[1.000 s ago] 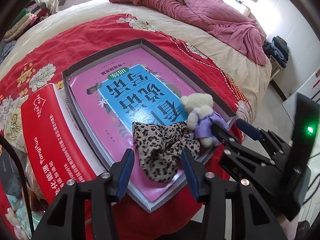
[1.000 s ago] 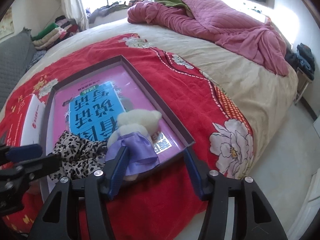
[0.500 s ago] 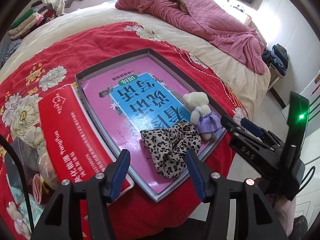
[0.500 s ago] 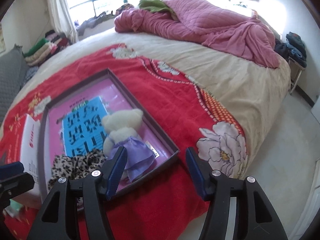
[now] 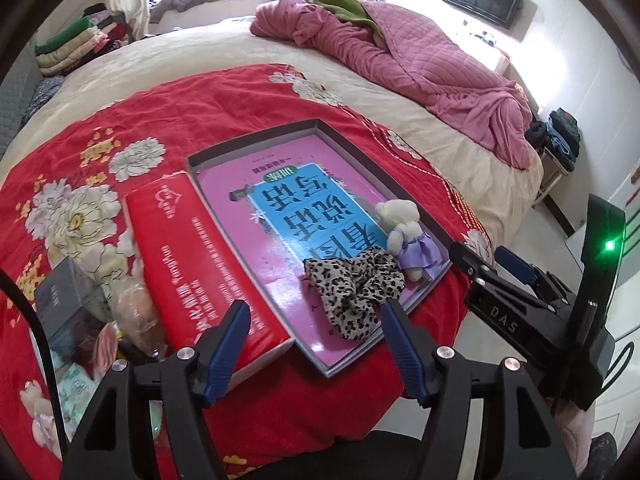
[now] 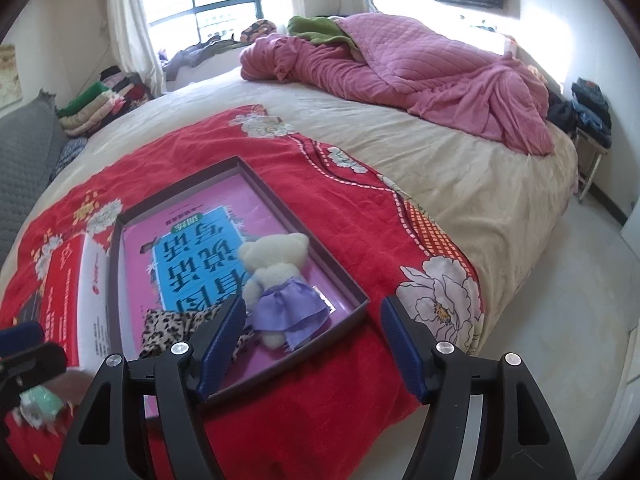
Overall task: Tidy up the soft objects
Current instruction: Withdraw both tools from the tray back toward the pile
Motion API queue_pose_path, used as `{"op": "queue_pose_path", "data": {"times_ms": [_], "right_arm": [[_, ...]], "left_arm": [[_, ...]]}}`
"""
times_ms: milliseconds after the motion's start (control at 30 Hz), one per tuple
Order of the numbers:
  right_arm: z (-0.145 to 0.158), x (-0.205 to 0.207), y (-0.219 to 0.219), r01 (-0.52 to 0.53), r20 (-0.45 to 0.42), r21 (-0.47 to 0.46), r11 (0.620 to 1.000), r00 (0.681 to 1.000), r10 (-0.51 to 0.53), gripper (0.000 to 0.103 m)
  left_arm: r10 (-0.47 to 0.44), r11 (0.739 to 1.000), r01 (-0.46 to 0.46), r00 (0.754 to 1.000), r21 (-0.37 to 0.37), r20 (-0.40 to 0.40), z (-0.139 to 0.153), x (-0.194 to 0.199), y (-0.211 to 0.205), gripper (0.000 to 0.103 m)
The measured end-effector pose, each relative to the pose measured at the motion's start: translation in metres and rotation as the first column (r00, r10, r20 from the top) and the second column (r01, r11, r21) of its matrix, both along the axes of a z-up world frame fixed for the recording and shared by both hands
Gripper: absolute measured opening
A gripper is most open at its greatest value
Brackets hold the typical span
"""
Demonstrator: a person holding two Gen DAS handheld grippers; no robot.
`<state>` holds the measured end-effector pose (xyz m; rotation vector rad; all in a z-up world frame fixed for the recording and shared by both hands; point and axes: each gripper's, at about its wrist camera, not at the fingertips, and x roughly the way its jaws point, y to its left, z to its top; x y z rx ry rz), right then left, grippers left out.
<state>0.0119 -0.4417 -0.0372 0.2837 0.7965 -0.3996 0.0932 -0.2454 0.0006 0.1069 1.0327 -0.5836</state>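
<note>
Pulled back and up from the shallow grey cardboard tray (image 5: pixel 360 148) since a second ago: both grippers, with more of the red flowered blanket (image 5: pixel 180 116) and the bed in view. Left gripper (image 5: pixel 316 344) above the tray's near edge, blue-padded jaws opening, nothing between them. Right gripper (image 6: pixel 308 340) over the tray's near right corner, jaws likewise opening wide and empty. Lying released on the pink and blue book (image 5: pixel 288 216) inside the tray: leopard-print fabric scrunchie (image 5: pixel 352 288) at the near edge, small cream plush bear in a lilac dress (image 5: pixel 404 236) touching it, close to the near right corner. Red and white carton (image 5: pixel 200 264) alongside the tray's left edge, touching it. Crumpled pink quilt (image 6: pixel 420 76) at the bed's far side.
</note>
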Motion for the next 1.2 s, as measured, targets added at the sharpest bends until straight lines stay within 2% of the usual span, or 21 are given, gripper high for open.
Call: {"op": "queue_pose_path", "data": {"times_ms": [500,1200], "right_arm": [[0.041,-0.009,0.036,-0.033,0.058,-0.042,0.999,0.998,0.035,0.074],[0.083,-0.015,0.082,-0.09,0.116,-0.073,0.993,0.988,0.098,0.074]], "left_arm": [[0.068,0.996,-0.067,0.998,-0.052,0.007,0.019,-0.014,0.048,0.073],[0.206,0.977,-0.204,0.978,-0.065,0.033,0.033,-0.025,0.13,0.075]]}}
